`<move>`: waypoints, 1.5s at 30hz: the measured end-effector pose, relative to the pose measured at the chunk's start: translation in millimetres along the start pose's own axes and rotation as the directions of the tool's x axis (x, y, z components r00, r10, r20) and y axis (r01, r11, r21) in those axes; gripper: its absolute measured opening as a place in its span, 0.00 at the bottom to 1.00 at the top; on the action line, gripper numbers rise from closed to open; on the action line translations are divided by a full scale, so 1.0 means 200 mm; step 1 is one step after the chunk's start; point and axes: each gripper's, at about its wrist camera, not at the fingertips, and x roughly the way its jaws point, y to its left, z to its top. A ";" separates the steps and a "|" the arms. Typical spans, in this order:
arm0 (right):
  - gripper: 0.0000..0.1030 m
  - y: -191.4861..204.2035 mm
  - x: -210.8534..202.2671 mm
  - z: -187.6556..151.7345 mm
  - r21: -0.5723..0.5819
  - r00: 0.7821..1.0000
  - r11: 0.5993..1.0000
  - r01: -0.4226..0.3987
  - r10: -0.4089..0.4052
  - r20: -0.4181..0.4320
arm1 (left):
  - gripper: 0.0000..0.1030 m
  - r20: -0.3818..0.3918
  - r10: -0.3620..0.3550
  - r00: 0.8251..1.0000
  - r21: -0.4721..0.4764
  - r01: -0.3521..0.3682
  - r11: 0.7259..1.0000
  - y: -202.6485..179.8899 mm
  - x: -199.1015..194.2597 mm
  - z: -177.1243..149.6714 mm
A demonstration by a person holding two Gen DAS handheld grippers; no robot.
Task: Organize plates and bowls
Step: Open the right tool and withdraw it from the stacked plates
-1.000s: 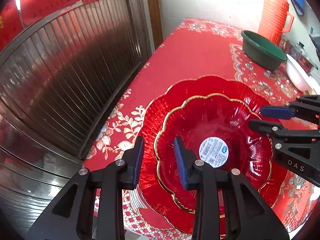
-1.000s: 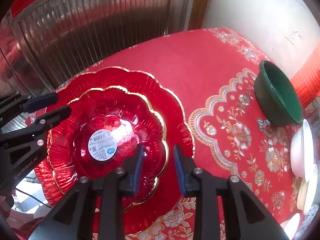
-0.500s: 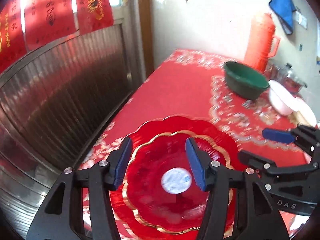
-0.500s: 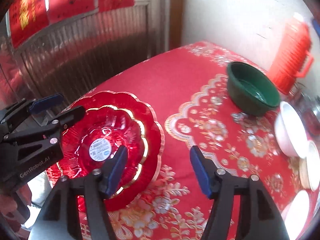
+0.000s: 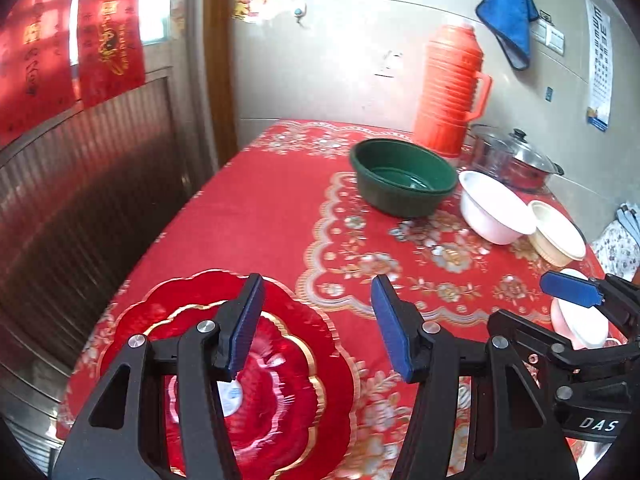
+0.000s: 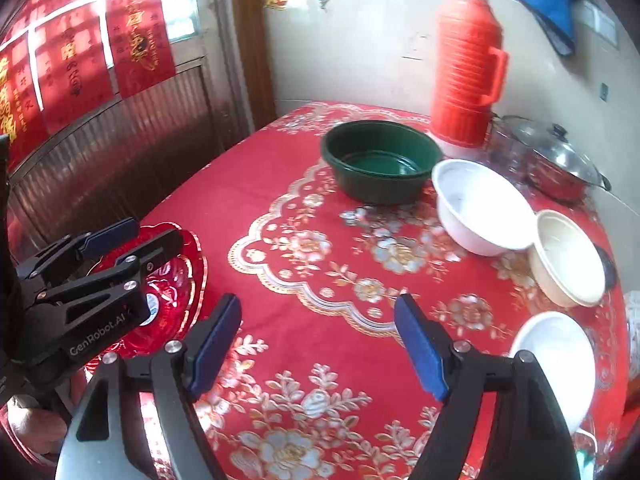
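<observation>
Two red scalloped glass plates, the smaller stacked in the larger (image 5: 280, 380), lie at the table's near left corner, also in the right wrist view (image 6: 176, 280). My left gripper (image 5: 318, 324) is open and empty above their right edge. My right gripper (image 6: 318, 346) is open and empty over the cloth, right of the plates. A green bowl (image 5: 404, 176) (image 6: 380, 160), a large white bowl (image 5: 494, 208) (image 6: 480, 208), a cream bowl (image 5: 558, 232) (image 6: 568, 258) and a small white bowl (image 6: 556, 360) (image 5: 580, 324) sit to the right.
A red floral cloth (image 6: 312, 264) covers the table. An orange thermos (image 5: 450, 92) (image 6: 466, 68) and a lidded pot (image 5: 516, 160) (image 6: 560, 160) stand at the back by the wall. A ribbed metal door (image 5: 88, 184) runs along the table's left edge.
Both grippers have opened wide, risen and pulled back from the red plates, and now face the bowls at the far right. The plates stay stacked on the table.
</observation>
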 end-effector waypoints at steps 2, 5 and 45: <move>0.77 -0.05 -0.03 -0.01 0.026 1.000 1.000 0.001 -0.001 0.006 | 0.54 -0.001 -0.006 1.000 0.010 0.006 1.000 -0.04 0.01 0.00; 0.77 -0.11 -0.06 -0.03 0.056 1.000 0.998 0.012 -0.012 0.014 | 0.54 0.000 -0.012 1.000 0.028 0.012 1.000 -0.09 0.02 0.00; 0.77 -0.35 -0.01 0.00 0.109 1.000 0.994 0.009 -0.008 -0.011 | 0.54 -0.082 -0.051 0.995 0.076 0.057 0.996 -0.36 0.23 0.04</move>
